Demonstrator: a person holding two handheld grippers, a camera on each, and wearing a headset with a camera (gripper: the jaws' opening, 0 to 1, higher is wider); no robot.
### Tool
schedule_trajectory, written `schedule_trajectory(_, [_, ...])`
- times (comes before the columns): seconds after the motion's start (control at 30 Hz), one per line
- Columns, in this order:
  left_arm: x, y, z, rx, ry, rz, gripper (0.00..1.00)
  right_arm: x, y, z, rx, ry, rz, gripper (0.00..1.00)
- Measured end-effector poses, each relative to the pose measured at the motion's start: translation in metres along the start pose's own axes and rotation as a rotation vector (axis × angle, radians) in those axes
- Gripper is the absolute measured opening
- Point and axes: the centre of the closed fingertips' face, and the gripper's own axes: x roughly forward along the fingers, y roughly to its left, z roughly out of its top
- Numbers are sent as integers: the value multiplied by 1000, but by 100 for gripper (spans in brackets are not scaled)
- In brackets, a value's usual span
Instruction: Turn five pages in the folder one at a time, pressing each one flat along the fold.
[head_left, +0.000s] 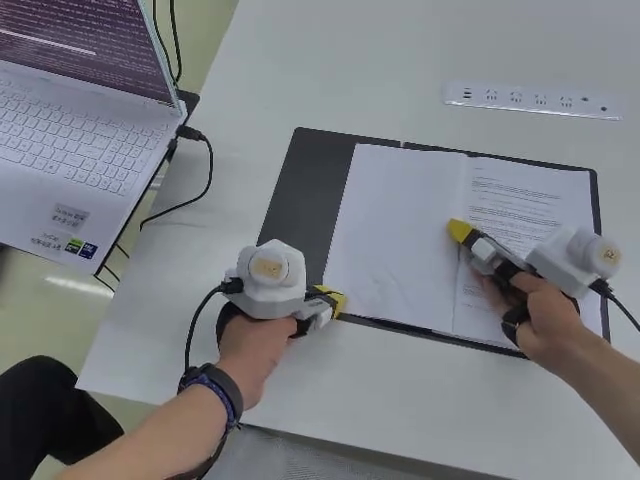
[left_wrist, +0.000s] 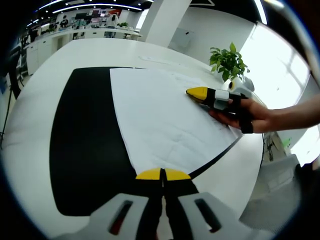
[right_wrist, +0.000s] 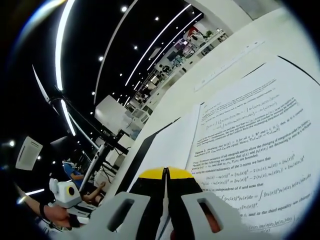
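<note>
A black folder lies open on the white table. A blank turned page covers its middle, and a printed page lies on the right. My right gripper is shut, with its yellow tips down on the fold between the two pages. My left gripper is shut too, and its tips meet the near corner of the blank page at the folder's front edge. Whether paper sits between its jaws is not visible. The right gripper also lies across the page in the left gripper view.
An open white laptop stands at the left with black cables running beside the folder. A white power strip lies at the far right. The table's front edge is close to my hands.
</note>
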Motion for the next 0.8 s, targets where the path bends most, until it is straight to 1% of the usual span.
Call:
schedule_trajectory(0.17, [0,0,0,1,0,0,0,-10,5,-10,15,4,14,0])
schedule_trajectory(0.53, [1,0,-1,2,-1,0,0,-23,14,-26,19,28,23,0])
schedule_trajectory(0.6, [1,0,-1,2,-1,-1,0,-26,16,-31,7,44,27,0])
schedule_trajectory(0.8, [1,1,-1,3,-2,3,0,-35,20,-41,7,68,34,0])
